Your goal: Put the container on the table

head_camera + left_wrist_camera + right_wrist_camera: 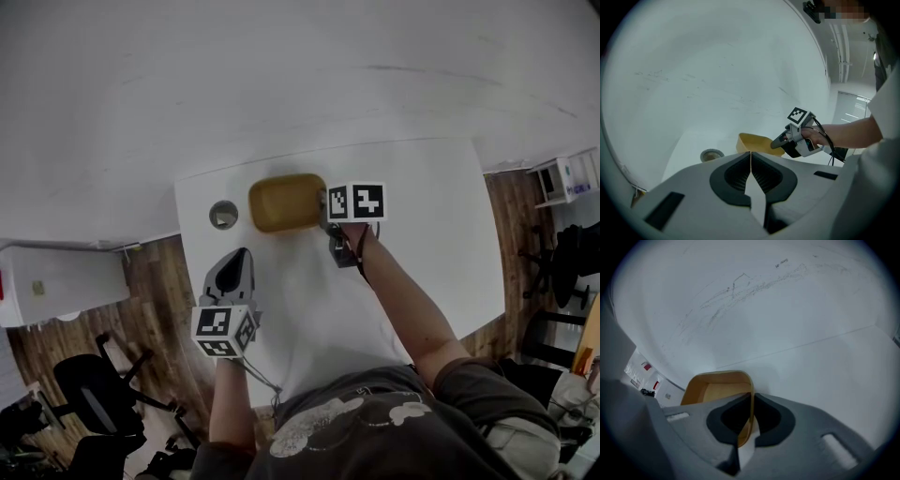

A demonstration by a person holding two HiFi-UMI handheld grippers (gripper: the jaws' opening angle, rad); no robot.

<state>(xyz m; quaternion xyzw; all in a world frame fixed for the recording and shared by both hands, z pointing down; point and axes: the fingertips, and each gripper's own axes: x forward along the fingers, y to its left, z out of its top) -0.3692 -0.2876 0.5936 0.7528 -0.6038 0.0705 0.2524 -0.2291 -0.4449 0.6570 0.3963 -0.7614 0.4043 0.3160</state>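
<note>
Head view: one tan container [284, 202] is seen over the far left part of the one white counter [422, 244], close to the wall. Whether its base rests on the surface cannot be told. Its right rim is clamped between the jaws of the right gripper [324, 217]. In the right gripper view the thin side wall is seen pinched between them, with the container's open, empty inside to their left. One small round disc [223, 215] lies on the counter just beside the container's left end, apart from it. The left gripper [240, 255] is held over the counter's left edge, well apart from the container, its jaws closed together with nothing between them. Two grippers are counted in all.
</note>
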